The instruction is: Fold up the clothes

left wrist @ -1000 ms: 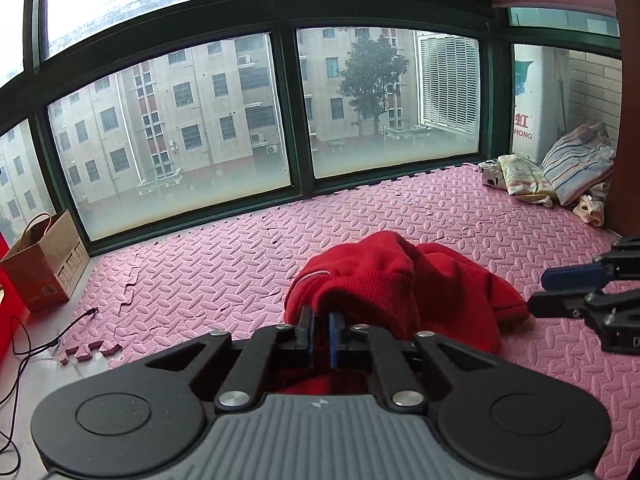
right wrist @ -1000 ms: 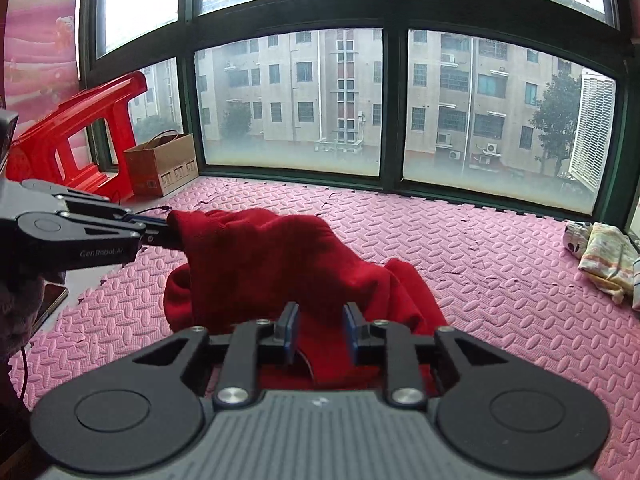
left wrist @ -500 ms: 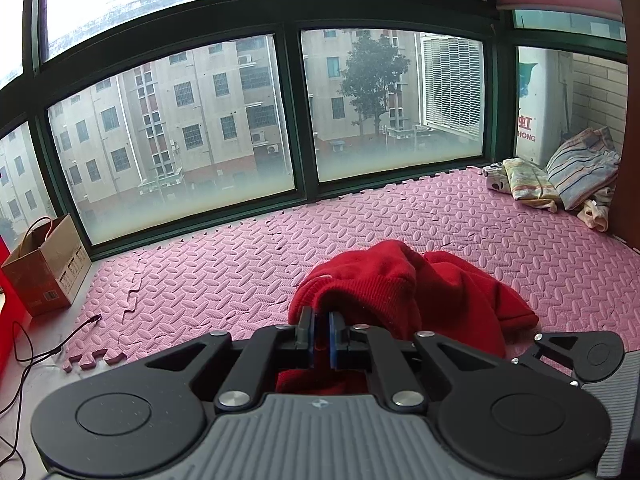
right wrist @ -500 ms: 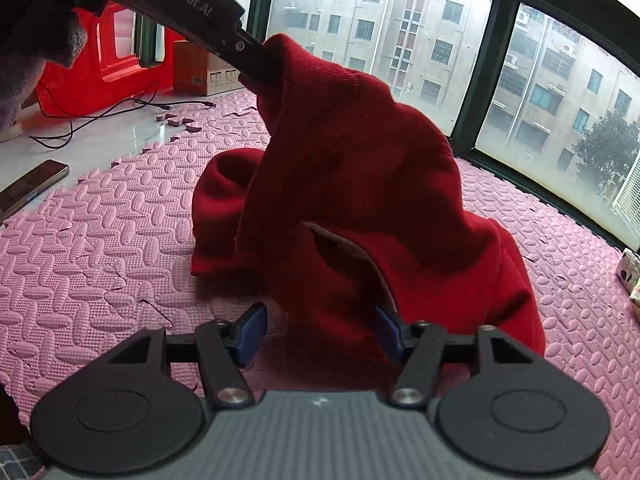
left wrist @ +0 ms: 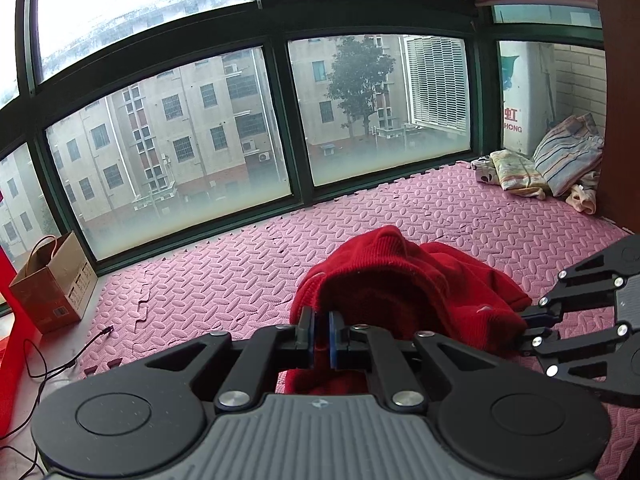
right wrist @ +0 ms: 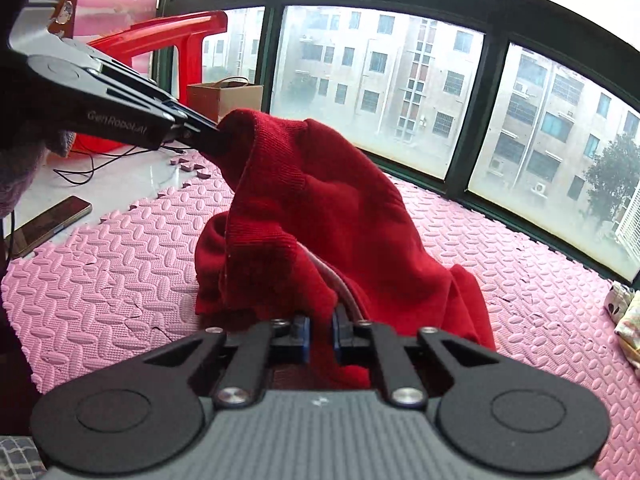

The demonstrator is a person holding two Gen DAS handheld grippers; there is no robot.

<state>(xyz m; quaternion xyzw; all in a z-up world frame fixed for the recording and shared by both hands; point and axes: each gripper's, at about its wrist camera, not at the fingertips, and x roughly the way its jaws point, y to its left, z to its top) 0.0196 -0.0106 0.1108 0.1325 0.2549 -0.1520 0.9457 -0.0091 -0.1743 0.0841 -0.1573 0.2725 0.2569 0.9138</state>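
Observation:
A red knitted garment [left wrist: 404, 280] [right wrist: 320, 200] lies bunched on the pink foam mat [left wrist: 240, 272] [right wrist: 100, 264]. My left gripper [left wrist: 321, 334] is shut on a fold of its cloth and holds that part lifted; in the right wrist view it [right wrist: 218, 138] enters from the upper left with the cloth hanging from its tips. My right gripper [right wrist: 319, 338] is shut on the garment's lower edge by the grey neck lining; in the left wrist view it [left wrist: 524, 330] comes in from the right, its tips buried in the cloth.
A cardboard box [left wrist: 52, 284] [right wrist: 224, 98] stands at the window. A red plastic chair [right wrist: 160, 40], cables [right wrist: 88, 160] and a phone [right wrist: 48, 224] are on the white floor left of the mat. Folded clothes [left wrist: 552, 168] are piled in the far right corner.
My right gripper opened wide, moved in to the garment's lower edge and shut on it. The left gripper kept its grip with the cloth lifted.

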